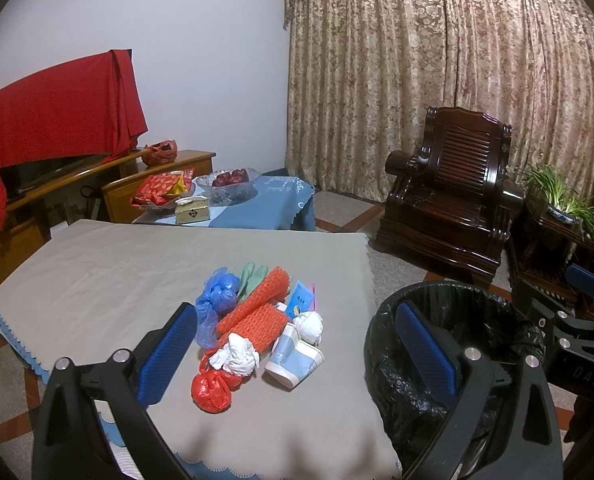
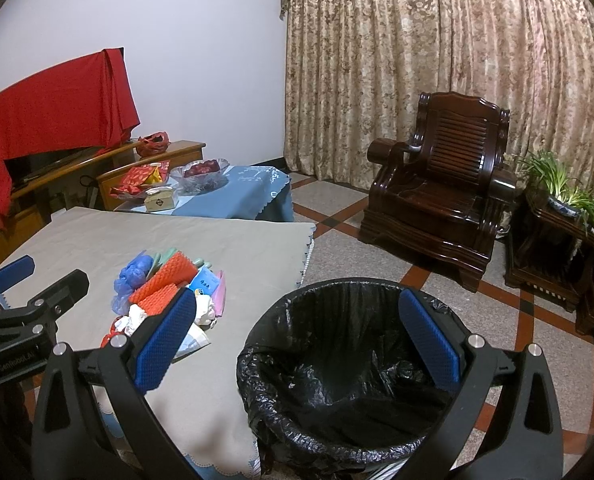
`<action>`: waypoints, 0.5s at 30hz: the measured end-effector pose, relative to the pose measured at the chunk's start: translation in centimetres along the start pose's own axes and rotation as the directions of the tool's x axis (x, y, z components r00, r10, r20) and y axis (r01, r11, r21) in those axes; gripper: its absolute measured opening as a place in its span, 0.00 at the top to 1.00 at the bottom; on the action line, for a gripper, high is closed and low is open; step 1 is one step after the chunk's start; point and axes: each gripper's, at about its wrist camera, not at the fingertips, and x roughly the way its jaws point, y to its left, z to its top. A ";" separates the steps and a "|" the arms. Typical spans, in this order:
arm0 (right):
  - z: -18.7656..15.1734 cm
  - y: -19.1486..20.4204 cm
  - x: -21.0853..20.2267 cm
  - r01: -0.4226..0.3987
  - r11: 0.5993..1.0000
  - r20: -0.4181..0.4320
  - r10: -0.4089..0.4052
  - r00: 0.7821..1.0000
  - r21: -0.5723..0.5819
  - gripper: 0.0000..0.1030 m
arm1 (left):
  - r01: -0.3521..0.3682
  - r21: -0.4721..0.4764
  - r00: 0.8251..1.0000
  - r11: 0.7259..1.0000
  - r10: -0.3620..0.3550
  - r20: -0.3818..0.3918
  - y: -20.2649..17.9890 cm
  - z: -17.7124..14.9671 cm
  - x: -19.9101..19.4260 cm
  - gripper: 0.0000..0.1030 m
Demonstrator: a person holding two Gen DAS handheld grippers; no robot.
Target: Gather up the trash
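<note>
Left gripper [image 1: 297, 354] spread wide and empty above the trash pile [image 1: 257, 324] near the table's [image 1: 97, 272] right edge, right gripper [image 2: 297, 344] likewise released over the black-lined bin [image 2: 337, 364] beside that edge

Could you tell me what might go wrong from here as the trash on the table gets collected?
The trash sits in one tangled heap: grabbing the crumpled white tissue could drag the knotted red plastic bag along or knock the pale blue paper cup away. The black-lined round bin stands on the floor beside the grey-clothed table, so pieces released early may land outside it.
</note>
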 end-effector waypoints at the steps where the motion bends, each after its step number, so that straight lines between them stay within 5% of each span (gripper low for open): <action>1: 0.0 0.0 0.0 0.000 1.000 0.000 0.000 1.000 0.000 0.05 | 0.000 0.000 1.000 1.000 0.000 0.000 -0.1 0.0 -0.1 0.06; 15: -0.2 0.3 0.8 -0.002 1.000 -0.008 0.002 1.000 0.002 0.05 | 0.000 0.000 1.000 1.000 0.000 0.002 -0.1 0.0 -0.1 0.06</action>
